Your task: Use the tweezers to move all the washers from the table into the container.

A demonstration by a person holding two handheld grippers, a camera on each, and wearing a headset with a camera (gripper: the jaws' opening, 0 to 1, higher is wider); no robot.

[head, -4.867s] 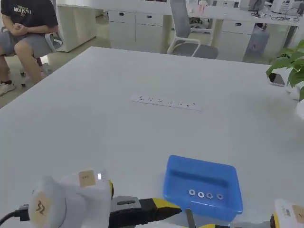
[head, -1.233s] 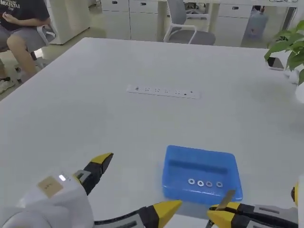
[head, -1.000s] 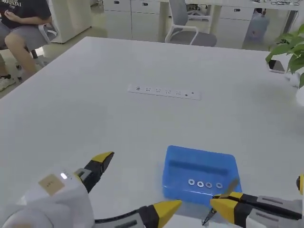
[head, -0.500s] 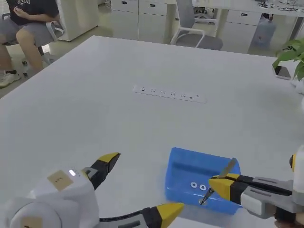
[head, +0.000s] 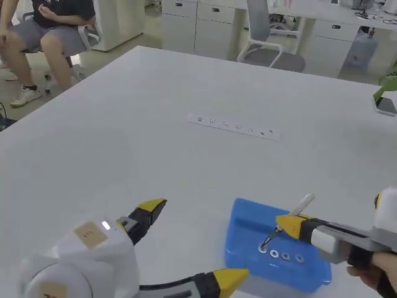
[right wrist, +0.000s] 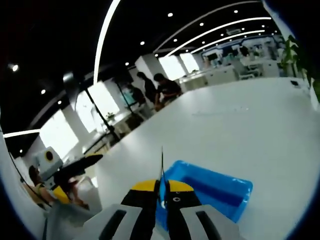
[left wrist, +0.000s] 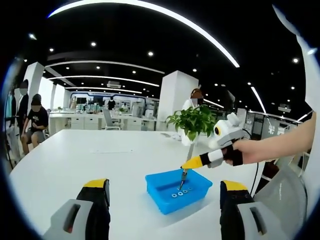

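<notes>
Clamping tweezers (head: 270,238), right gripper (head: 290,225) holds tips among washers (head: 286,255) (in blue container (head: 247,212)); left gripper (head: 200,241) — empty — gapes wide.

Table (head: 124,155): white and plain; from my station it fills most of the head view.
Power strip (head: 232,126): white, lying flat on the table and crosswise to my line of sight.
Container (head: 239,248): blue, rectangular, open-topped; stands on the table nearer me, well apart from the power strip.
Far right edge: dark flat item (head: 386,105), cut off; I cannot identify it.
</notes>
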